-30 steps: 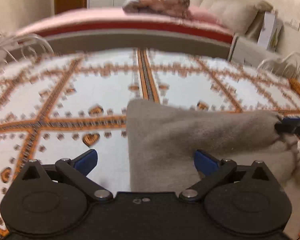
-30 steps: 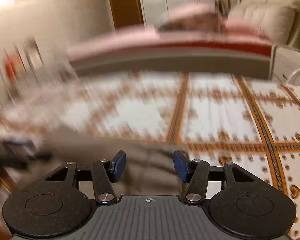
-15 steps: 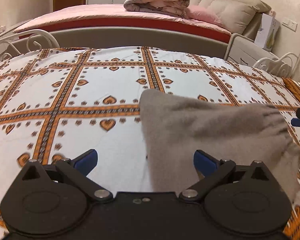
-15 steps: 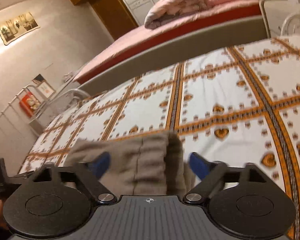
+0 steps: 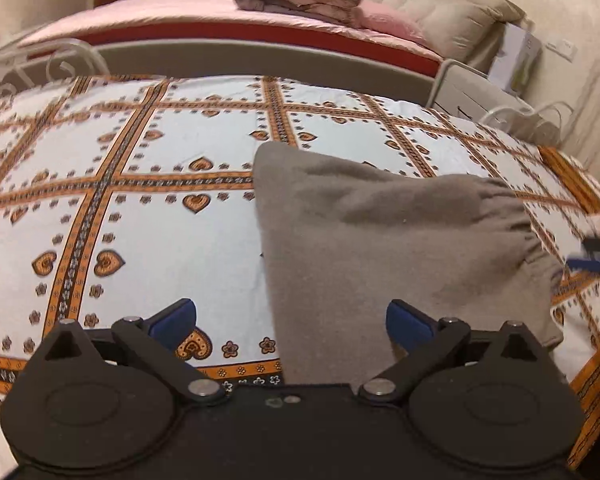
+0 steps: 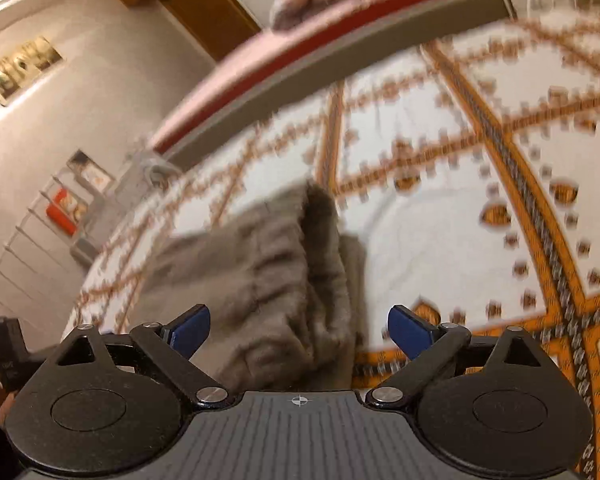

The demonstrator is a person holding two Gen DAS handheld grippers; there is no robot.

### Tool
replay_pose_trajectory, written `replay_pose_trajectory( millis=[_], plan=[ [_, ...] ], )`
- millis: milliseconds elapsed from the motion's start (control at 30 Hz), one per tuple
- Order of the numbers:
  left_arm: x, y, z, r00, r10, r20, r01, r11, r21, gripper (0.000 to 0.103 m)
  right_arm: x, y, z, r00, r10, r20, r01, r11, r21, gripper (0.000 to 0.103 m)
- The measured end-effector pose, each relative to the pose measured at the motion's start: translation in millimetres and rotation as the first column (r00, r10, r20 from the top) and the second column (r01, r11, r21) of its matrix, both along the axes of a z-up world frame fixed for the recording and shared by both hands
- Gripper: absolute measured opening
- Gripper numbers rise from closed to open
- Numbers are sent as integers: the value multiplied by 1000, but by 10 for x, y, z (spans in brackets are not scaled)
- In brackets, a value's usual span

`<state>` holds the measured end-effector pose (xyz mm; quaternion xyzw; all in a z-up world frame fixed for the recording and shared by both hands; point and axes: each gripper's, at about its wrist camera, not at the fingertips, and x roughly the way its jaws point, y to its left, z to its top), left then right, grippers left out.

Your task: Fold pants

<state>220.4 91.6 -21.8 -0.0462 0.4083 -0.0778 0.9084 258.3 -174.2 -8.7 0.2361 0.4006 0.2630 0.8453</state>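
Bedroom, patterned bedspread [image 5: 180,248]: our gray fleece pants [image 5: 380,248] lie folded into a compact stack near the bed's front edge.

We hold the left tool [image 5: 292,320] wide and empty over the stack's near corner; the right tool [image 6: 299,330], its jaws just opened, stands wide off the gathered waistband [image 6: 268,272], gripping nothing, apparently letting the fold settle.

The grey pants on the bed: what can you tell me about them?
The grey pants look like soft, fuzzy fleece, folded into a compact stack of layers with a gathered, elastic-looking waistband along one edge. They lie flat on the white bedspread with its orange heart pattern. Both the left tool and the right tool stand open near them, gripping nothing.
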Motion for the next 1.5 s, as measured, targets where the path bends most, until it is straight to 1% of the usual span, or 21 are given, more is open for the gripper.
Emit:
replay_pose_trajectory(
  millis=[67,133,200,233,367,467,533,633,667,733,767,800,867,900,933,1000,1033,1133,1200,1333,1500],
  plan=[
    [-15,-54,-41,1000,-13,-15,13,999,32,96,-33,28,49,999,20,26,-21,1000,22,95],
    [-18,-53,-66,1000,-6,-25,6,999,32,97,-51,132,35,999,18,28,-17,998,-63,95],
    [-14,-23,-90,999,6,-41,-6,1000,11,97,-28,235,-46,999,42,-4,-42,993,-110,95],
    [-10,0,-97,999,12,-47,-13,1000,-7,97,-9,261,-110,998,48,-38,-52,994,-99,95],
    [24,169,-133,995,49,-92,-63,986,-155,92,30,196,-272,990,50,-135,-41,997,70,94],
    [34,171,-134,995,36,-91,-50,987,-154,92,87,132,-387,972,49,-229,-13,988,156,79],
    [39,177,-140,995,35,-94,-50,986,-156,92,139,115,-485,953,67,-296,6,971,239,79],
    [53,192,-149,994,36,-101,-52,985,-163,92,183,133,-562,945,66,-319,36,952,303,79],
    [54,192,-150,994,34,-100,-50,986,-161,92,206,152,-586,944,58,-325,43,954,296,76],
    [49,202,-143,994,39,-100,-54,987,-150,93,229,232,-593,944,53,-325,27,972,235,50],
    [46,217,-138,994,44,-100,-59,987,-151,93,225,250,-570,947,61,-316,16,971,237,45],
    [41,229,-130,994,49,-100,-64,986,-156,93,196,220,-536,951,81,-297,12,954,299,43],
    [32,247,-114,994,48,-95,-63,985,-158,93,112,112,-448,962,112,-250,2,909,416,43],
    [31,248,-109,995,44,-91,-58,986,-159,93,79,81,-397,967,117,-225,-14,911,412,43],
    [32,246,-109,995,39,-91,-53,986,-158,93,62,66,-392,970,102,-222,-18,937,350,43],
    [45,235,-127,994,35,-99,-50,988,-145,94,112,58,-637,939,49,-339,25,977,211,42],
    [48,235,-131,994,37,-102,-52,988,-145,93,126,35,-727,934,45,-354,35,976,216,42],
    [31,250,-110,995,46,-91,-59,987,-147,93,129,4,-537,957,74,-281,1,966,259,55],
    [16,232,-87,997,34,-73,-44,991,-129,93,77,-59,-387,975,44,-218,6,975,223,78],
    [24,184,-88,998,14,-63,-21,994,-109,93,68,-168,-282,986,-21,-163,46,988,149,79],
    [86,130,-97,999,8,-53,-14,993,-114,93,41,-134,-318,988,-15,-152,25,998,61,79]
  ],
)
